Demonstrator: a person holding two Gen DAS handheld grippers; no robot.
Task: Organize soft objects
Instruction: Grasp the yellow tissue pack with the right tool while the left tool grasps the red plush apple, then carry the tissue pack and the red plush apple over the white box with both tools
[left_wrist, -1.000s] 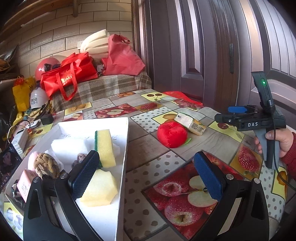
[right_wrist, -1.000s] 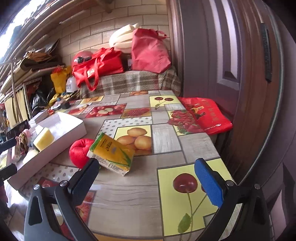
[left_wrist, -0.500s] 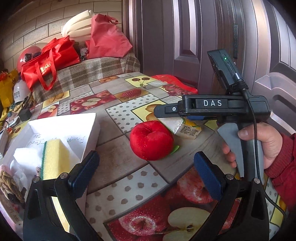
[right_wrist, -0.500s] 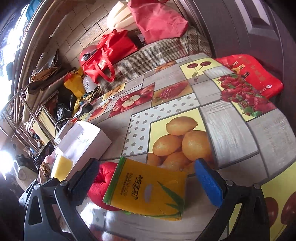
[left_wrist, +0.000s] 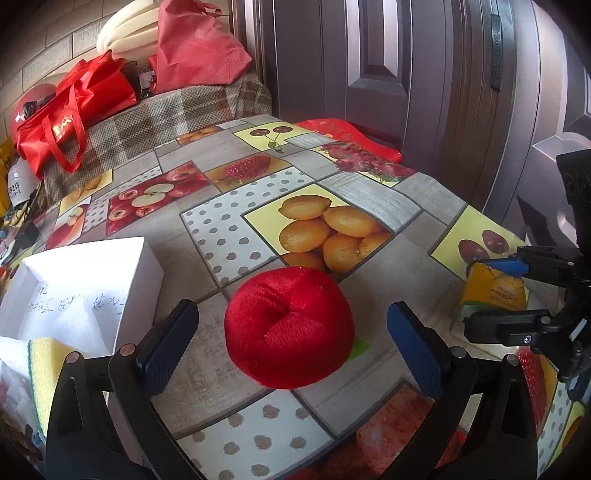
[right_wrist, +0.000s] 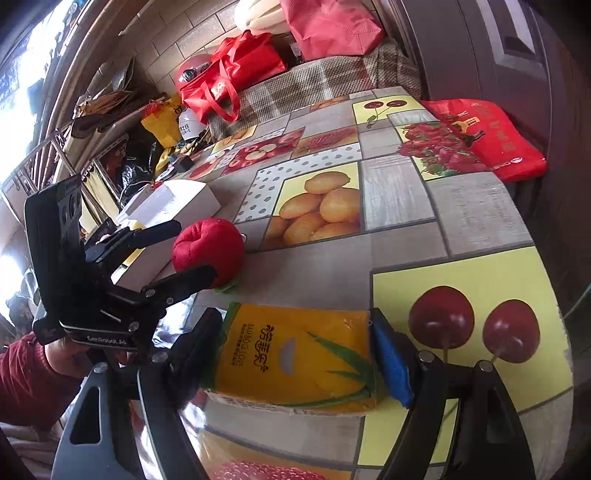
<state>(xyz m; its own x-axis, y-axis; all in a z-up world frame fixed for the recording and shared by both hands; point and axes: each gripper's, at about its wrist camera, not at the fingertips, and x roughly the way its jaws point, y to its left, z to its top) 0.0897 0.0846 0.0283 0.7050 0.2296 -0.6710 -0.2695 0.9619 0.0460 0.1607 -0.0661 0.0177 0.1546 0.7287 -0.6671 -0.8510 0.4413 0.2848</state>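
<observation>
A red plush apple (left_wrist: 290, 326) sits on the fruit-print tablecloth, between the open fingers of my left gripper (left_wrist: 291, 339), with a gap on each side. It also shows in the right wrist view (right_wrist: 208, 247). My right gripper (right_wrist: 295, 350) has closed on a yellow tissue pack (right_wrist: 295, 358); both pads touch its ends. The pack also shows at the right of the left wrist view (left_wrist: 493, 291). A white box (left_wrist: 85, 291) at the left holds a yellow-green sponge (left_wrist: 46, 373).
A flat red bag (right_wrist: 487, 136) lies at the table's far right edge by the dark door. Red bags (left_wrist: 66, 110) and a plaid-covered bench stand behind the table. The left gripper (right_wrist: 110, 280) shows in the right wrist view.
My left gripper moved forward so the plush apple now lies between its fingers. My right gripper came down over the tissue pack and closed onto its ends.
</observation>
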